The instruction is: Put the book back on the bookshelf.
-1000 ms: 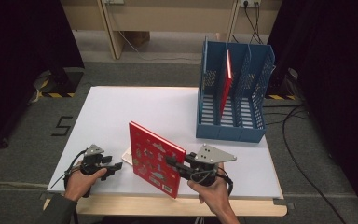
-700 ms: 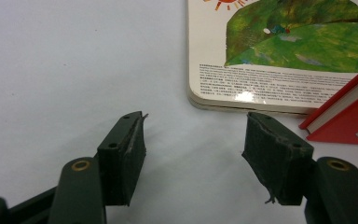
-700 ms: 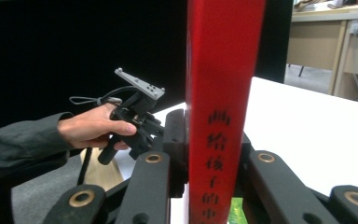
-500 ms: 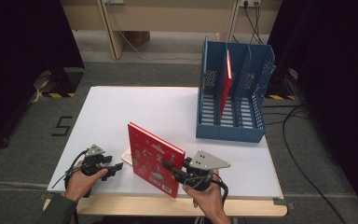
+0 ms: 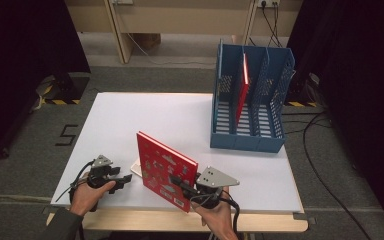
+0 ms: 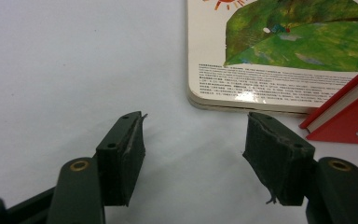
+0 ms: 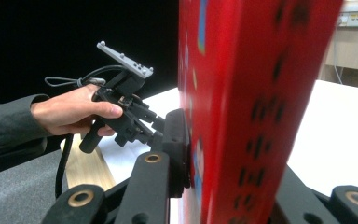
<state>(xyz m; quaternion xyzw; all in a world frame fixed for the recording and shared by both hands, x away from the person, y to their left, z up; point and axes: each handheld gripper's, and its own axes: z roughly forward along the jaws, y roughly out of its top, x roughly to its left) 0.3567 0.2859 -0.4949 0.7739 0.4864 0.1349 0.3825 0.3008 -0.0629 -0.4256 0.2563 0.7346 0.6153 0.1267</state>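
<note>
- At lower centre of the high view: right claw [image 5: 182,183] pinching red book [image 5: 166,170], now tilted lower toward the desk [image 5: 145,115].
- At lower left: left claw [image 5: 125,178] spread, just widened, nothing between; picture book [image 6: 279,51] ahead untouched.
- Judged: filing into blue rack [image 5: 250,100] pending.

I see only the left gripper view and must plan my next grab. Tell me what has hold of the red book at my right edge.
Observer: The right gripper is shut on the red book and holds it upright above the table's near edge.
Operator: Name a place where it could go.
Observer: A blue file rack stands at the far right of the table. A second red book stands on edge in one of its slots.
Operator: Place the picture book for me.
Observer: The picture book lies flat between the left gripper and the red book, which hides part of it in the high view.
</note>
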